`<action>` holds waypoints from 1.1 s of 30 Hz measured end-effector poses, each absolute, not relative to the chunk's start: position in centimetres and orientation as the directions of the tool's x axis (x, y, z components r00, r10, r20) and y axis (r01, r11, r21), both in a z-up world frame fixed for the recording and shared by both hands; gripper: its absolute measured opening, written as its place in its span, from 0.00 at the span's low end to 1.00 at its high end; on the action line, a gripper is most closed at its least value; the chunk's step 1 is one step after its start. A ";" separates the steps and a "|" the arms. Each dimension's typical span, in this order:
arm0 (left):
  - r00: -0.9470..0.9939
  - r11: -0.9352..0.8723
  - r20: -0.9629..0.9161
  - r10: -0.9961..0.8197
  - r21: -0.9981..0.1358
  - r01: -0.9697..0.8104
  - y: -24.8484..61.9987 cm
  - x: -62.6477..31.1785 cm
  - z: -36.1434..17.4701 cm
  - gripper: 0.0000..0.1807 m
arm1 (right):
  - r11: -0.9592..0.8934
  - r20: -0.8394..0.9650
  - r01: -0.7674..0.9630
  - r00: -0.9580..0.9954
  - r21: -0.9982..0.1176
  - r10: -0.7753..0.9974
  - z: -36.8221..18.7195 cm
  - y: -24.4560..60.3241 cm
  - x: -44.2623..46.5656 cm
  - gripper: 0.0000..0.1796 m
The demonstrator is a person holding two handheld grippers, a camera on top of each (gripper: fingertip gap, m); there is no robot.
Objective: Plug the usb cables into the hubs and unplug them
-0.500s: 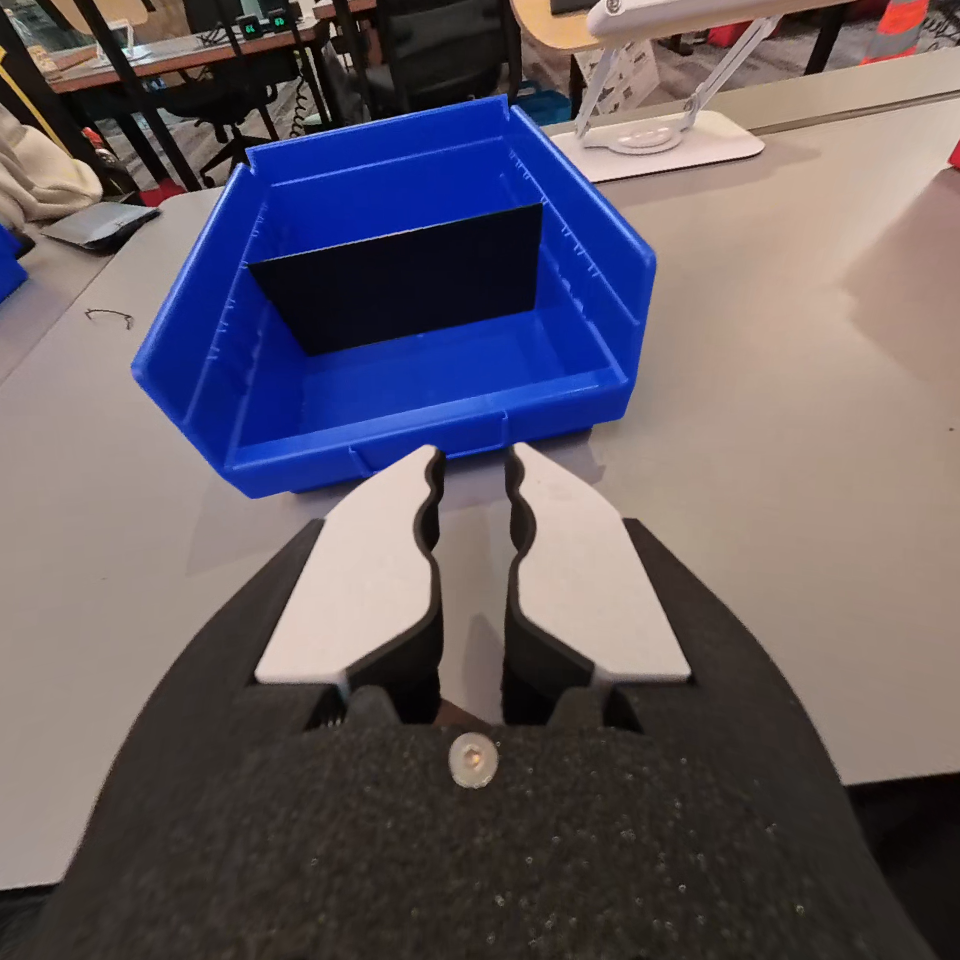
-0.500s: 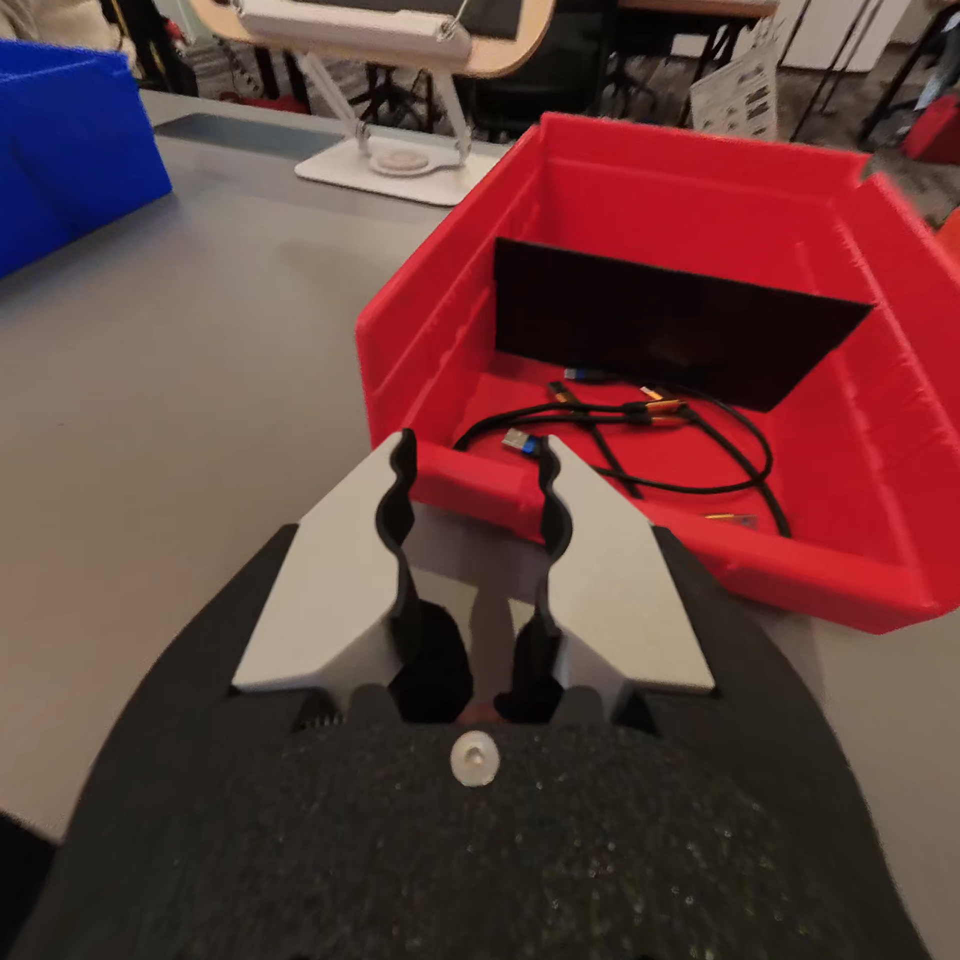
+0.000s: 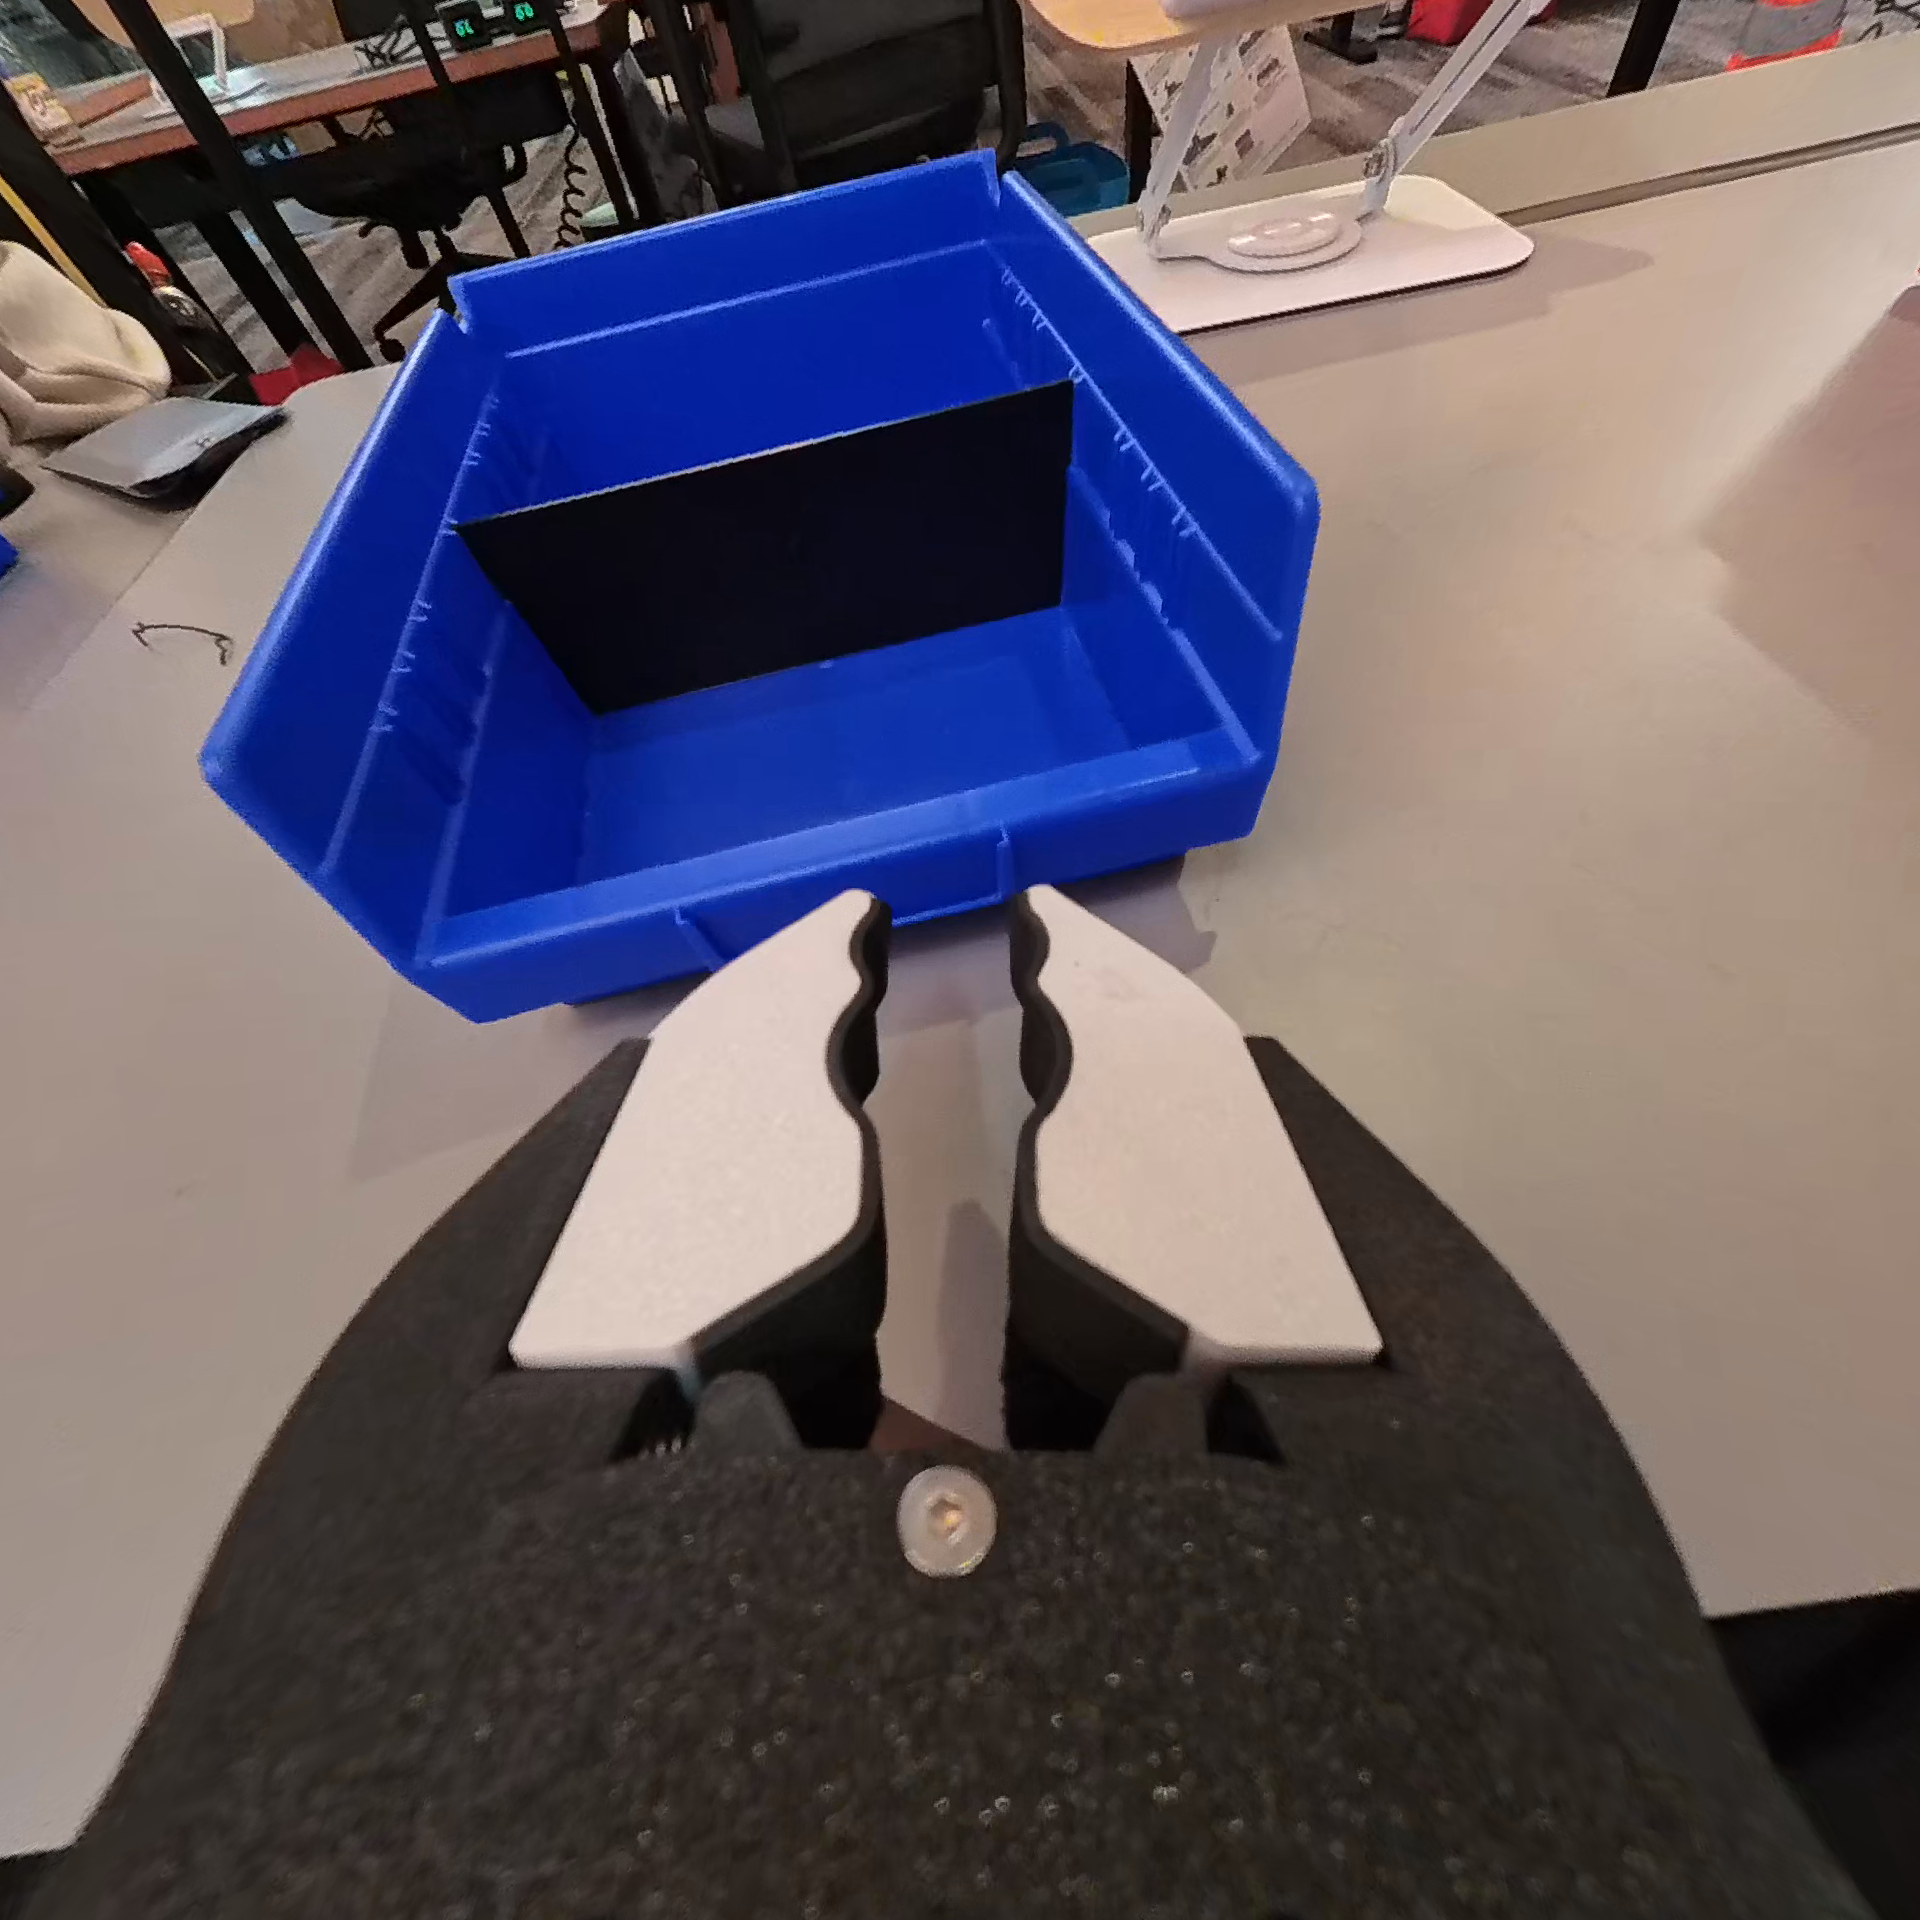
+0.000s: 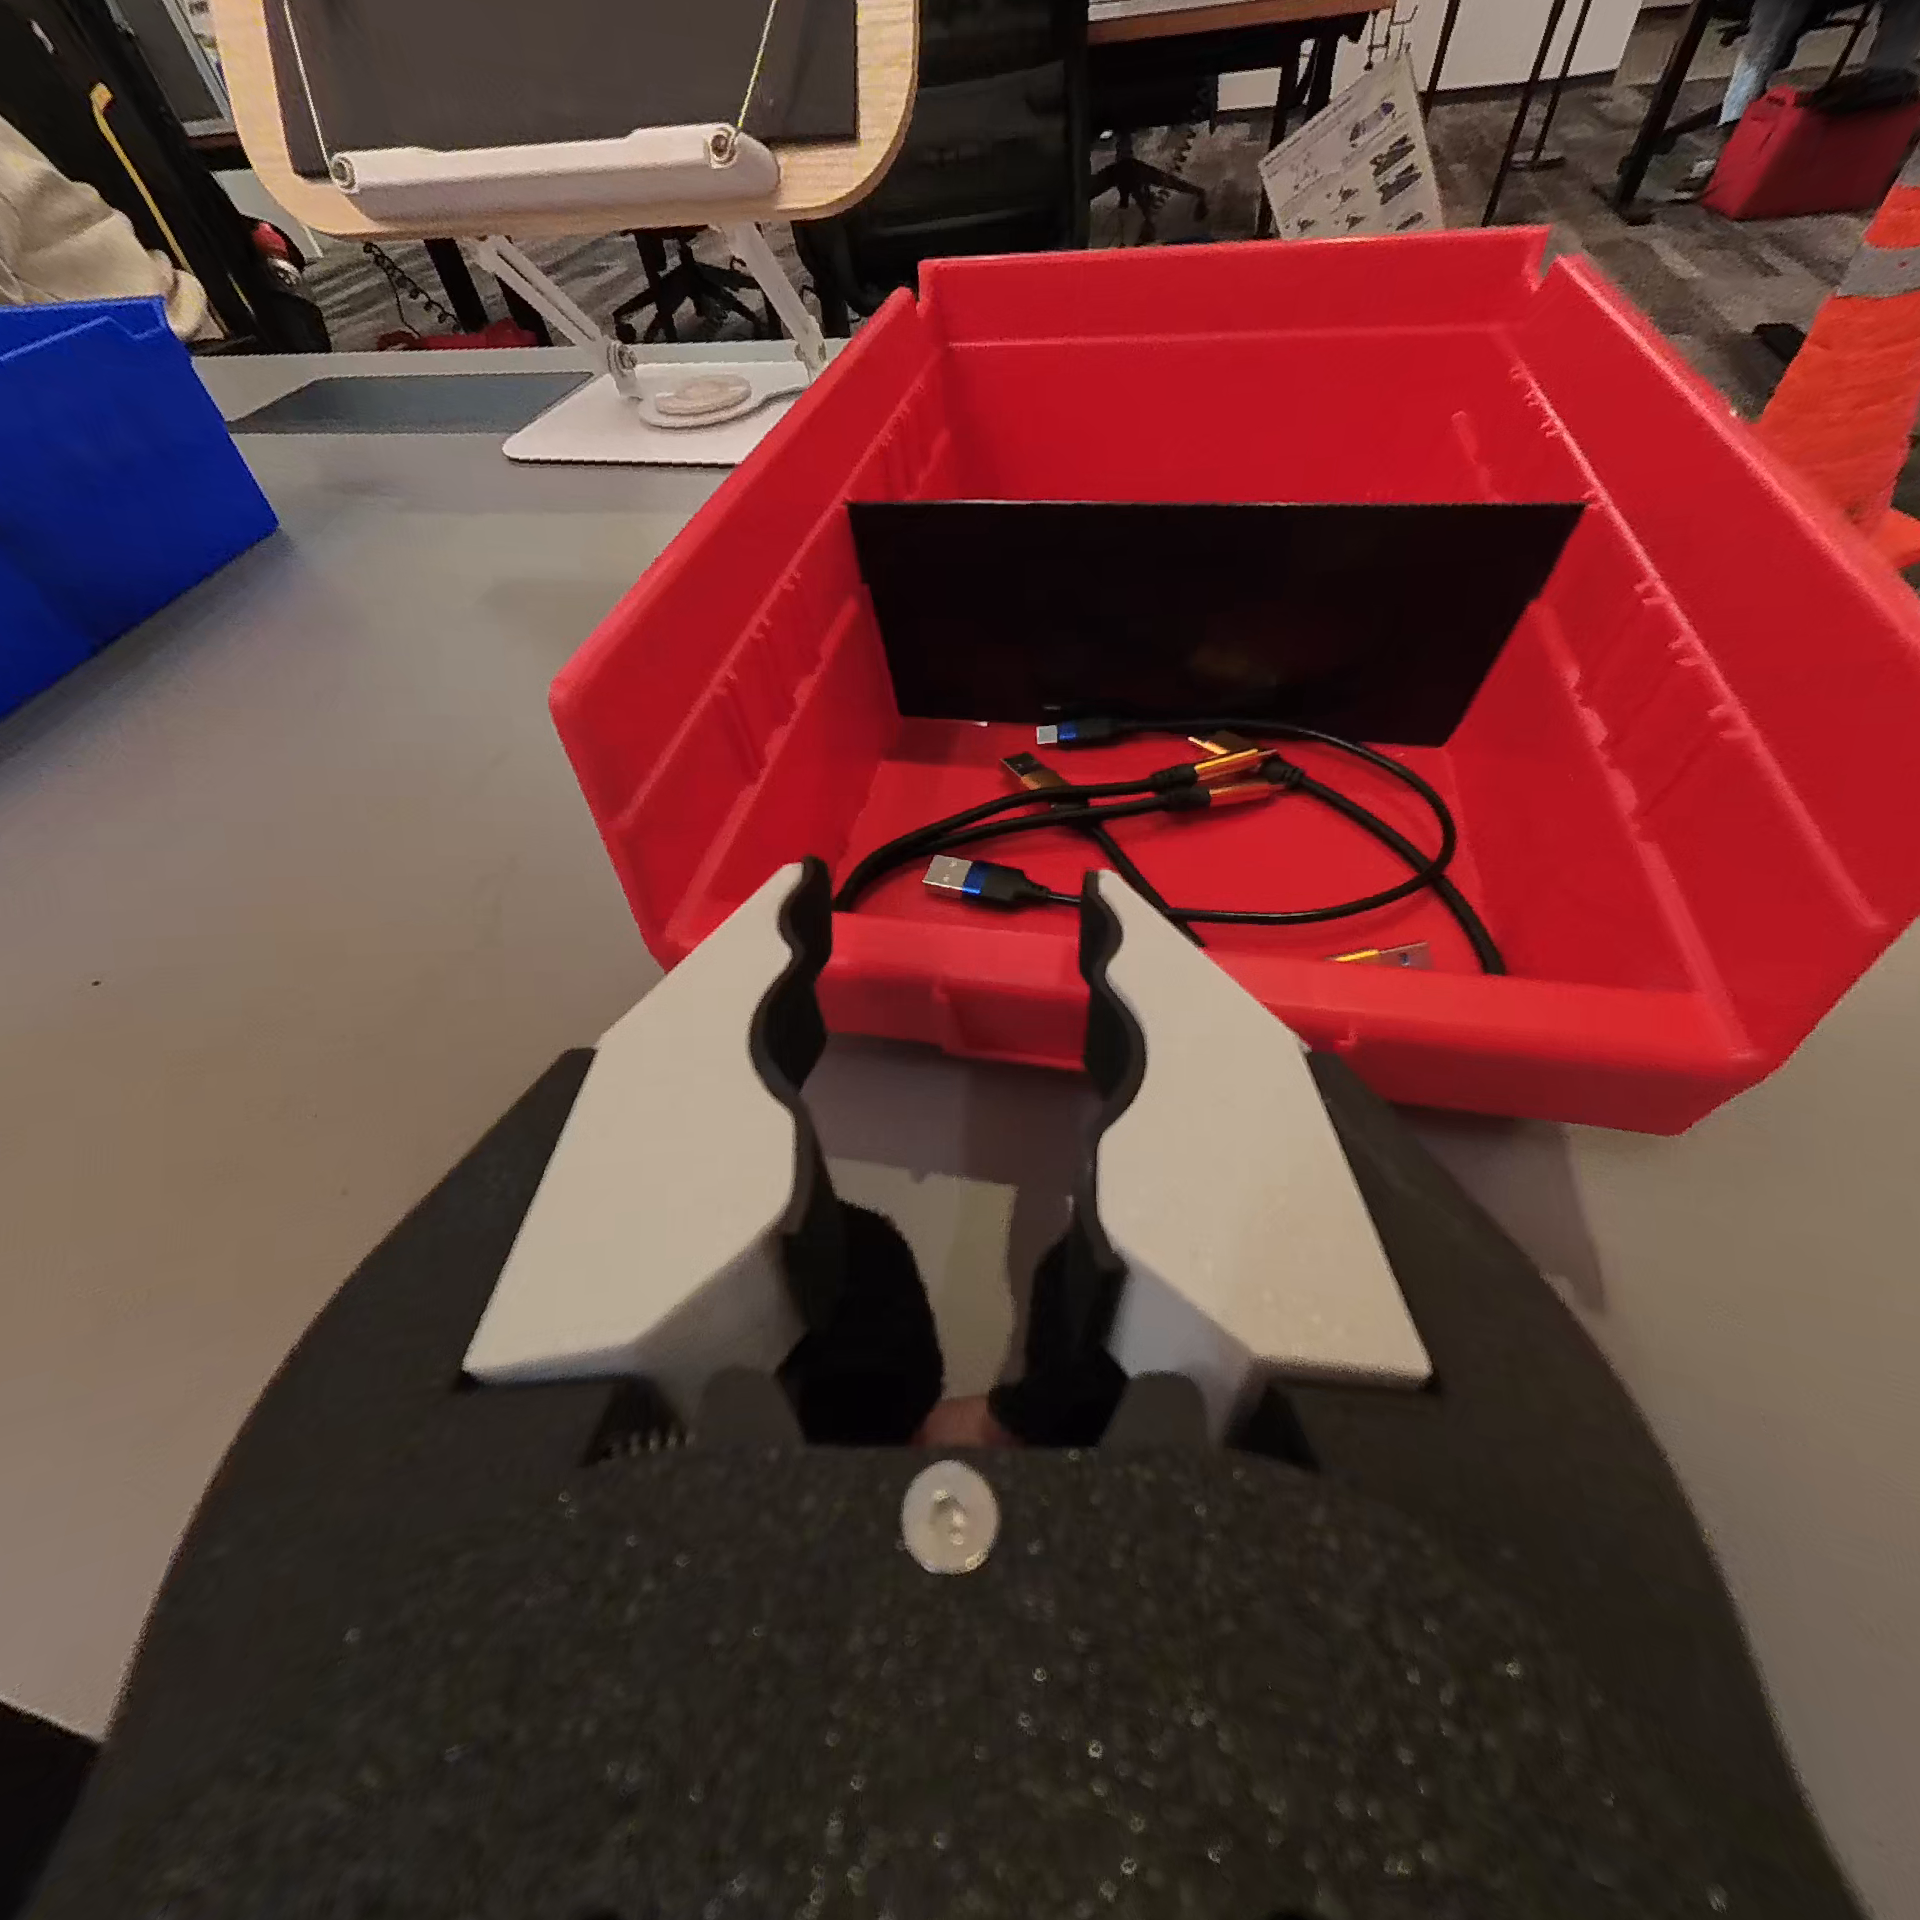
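My left gripper (image 3: 948, 920) has its jaws slightly parted and empty, facing a blue bin (image 3: 499, 831) with a black divider (image 3: 790, 540). My right gripper (image 4: 951, 899), jaws wider and empty, hovers before the red bin (image 4: 1558, 1049); cables (image 4: 1247, 821) lie inside its front compartment.

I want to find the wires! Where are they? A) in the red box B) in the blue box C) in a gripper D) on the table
A: the black cables lie in the red box, in front of its dark divider.
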State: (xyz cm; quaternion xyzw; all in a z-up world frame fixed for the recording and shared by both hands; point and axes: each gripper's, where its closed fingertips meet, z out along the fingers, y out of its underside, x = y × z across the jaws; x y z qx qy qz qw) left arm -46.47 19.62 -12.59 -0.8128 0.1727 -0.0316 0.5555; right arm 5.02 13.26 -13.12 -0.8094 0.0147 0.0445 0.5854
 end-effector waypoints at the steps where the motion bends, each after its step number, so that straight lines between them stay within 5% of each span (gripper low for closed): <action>1: 0.938 -0.324 -0.137 -0.318 -0.914 -0.244 19.6 -46.4 -12.6 0.12 | -0.315 -0.089 -0.077 0.996 -0.946 0.025 -13.1 13.2 5.1 0.26; 11: 0.926 -0.323 -0.118 -0.359 -0.915 -0.242 19.3 -45.7 -12.8 0.12 | -0.320 -0.057 -0.046 0.998 -0.946 0.025 -13.1 13.1 5.1 0.26; 15: 0.911 -0.302 -0.136 -0.390 -0.915 -0.266 18.9 -45.0 -12.8 0.12 | -0.293 -0.006 0.042 0.987 -0.955 0.162 -12.2 13.1 1.1 0.25; 28: 0.799 -0.219 -0.142 -0.584 -0.920 -0.324 16.8 -37.9 -13.0 0.25 | -0.359 -0.072 -0.002 0.981 -0.933 0.181 -12.4 18.8 -6.7 0.43; 33: 0.697 -0.191 -0.076 -0.713 -0.935 -0.298 15.6 -31.1 -12.6 0.27 | -0.270 0.028 0.108 0.958 -0.957 0.284 -10.7 16.4 -8.6 0.33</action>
